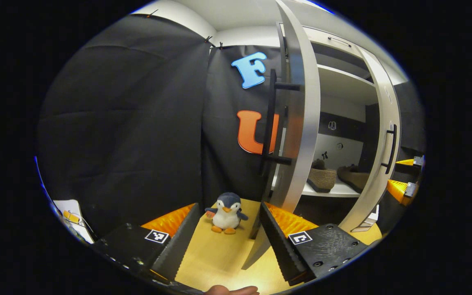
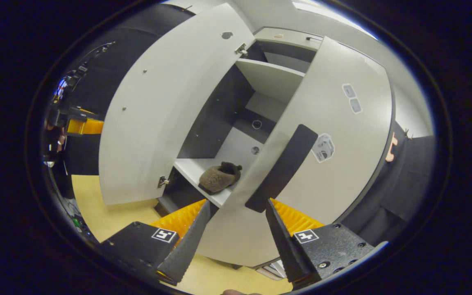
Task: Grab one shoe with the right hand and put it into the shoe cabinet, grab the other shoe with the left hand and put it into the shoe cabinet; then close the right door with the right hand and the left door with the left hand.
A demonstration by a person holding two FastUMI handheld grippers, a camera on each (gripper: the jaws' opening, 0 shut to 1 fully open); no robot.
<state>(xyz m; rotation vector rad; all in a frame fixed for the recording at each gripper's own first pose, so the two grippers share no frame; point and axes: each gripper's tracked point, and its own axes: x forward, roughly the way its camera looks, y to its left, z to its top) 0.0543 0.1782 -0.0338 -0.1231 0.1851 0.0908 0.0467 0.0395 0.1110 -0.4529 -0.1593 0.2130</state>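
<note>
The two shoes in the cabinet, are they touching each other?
Apart. The left gripper view shows a strip of white shelf between the left shoe and the right shoe.

both shoes (image 1: 322,177) (image 1: 352,176) sit side by side on a shelf (image 1: 334,190) inside the shoe cabinet (image 1: 342,102), between its two open doors (image 1: 297,123) (image 1: 385,143). a toy penguin (image 1: 225,213) stands on the floor (image 1: 215,254) left of the left door, before the cloth wall.

**Count at the shoe cabinet**

Two shoes sit on the cabinet shelf: one shoe (image 1: 321,177) and a second shoe (image 1: 354,177) beside it. The cabinet has two doors, the left door (image 1: 297,123) and the right door (image 1: 383,135), each with one black handle. One toy penguin (image 1: 226,213) stands on the floor.
</note>
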